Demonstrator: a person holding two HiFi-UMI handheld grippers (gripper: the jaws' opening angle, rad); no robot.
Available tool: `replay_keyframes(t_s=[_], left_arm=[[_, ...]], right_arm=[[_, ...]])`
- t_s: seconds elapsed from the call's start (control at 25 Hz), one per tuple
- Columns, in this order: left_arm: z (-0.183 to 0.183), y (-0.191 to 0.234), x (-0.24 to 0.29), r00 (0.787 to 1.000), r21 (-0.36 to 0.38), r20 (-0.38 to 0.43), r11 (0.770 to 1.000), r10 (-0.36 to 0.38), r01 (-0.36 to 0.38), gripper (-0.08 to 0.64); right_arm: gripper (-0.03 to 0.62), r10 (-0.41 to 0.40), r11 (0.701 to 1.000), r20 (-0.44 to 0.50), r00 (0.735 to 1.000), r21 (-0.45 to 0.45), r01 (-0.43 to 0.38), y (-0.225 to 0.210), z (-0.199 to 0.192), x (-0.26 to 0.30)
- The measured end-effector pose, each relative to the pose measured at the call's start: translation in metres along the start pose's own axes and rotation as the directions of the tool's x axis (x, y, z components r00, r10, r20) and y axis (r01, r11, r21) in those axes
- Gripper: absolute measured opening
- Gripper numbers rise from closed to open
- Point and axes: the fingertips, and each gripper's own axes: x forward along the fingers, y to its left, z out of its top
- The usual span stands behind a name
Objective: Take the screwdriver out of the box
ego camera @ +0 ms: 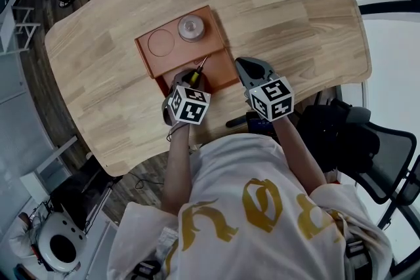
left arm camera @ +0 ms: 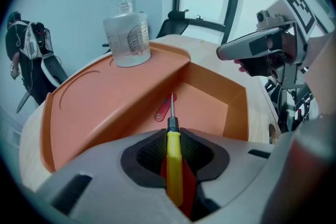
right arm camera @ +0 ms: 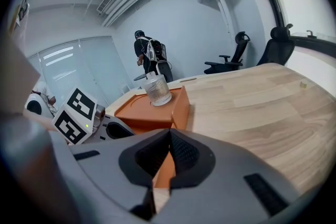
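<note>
An orange box [ego camera: 216, 42] lies on the wooden table [ego camera: 289, 16], with a raised shelf and a sunken compartment at its near side. The screwdriver [left arm camera: 174, 160] has a yellow handle and a thin metal shaft that points into the compartment. My left gripper [left arm camera: 172, 134] is shut on that handle, over the compartment [ego camera: 190, 77]. My right gripper [ego camera: 241, 62] hovers just right of the box [right arm camera: 152, 110], with its jaw tips together [right arm camera: 169, 134] and nothing between them. It also shows in the left gripper view [left arm camera: 231, 52].
A clear glass jar [ego camera: 191, 27] stands on the box's shelf [left arm camera: 127, 34]. A small red tag [left arm camera: 164, 110] lies on the compartment floor. Behind me is a black office chair [ego camera: 367, 141]. A person [right arm camera: 149, 55] stands far off past the table.
</note>
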Motion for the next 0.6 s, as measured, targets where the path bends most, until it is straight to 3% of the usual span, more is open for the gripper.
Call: replay_keyframes(t_s=[0.32,0.6], left_arm=[[0.002,-0.005,-0.005,1.000,0.057,-0.013,0.998,-0.021,0.022,0.081],[0.011,-0.008,-0.014,1.000,0.091,0.021,0.996,-0.015,0.013,0.081]], right_arm=[[0.011,-0.013,1.000,0.009,1.000,-0.020,0.013,0.001,0.005,-0.007],[0.011,-0.004,1.000,0.037,0.999,-0.028,0.005,0.007,0.014,-0.010]])
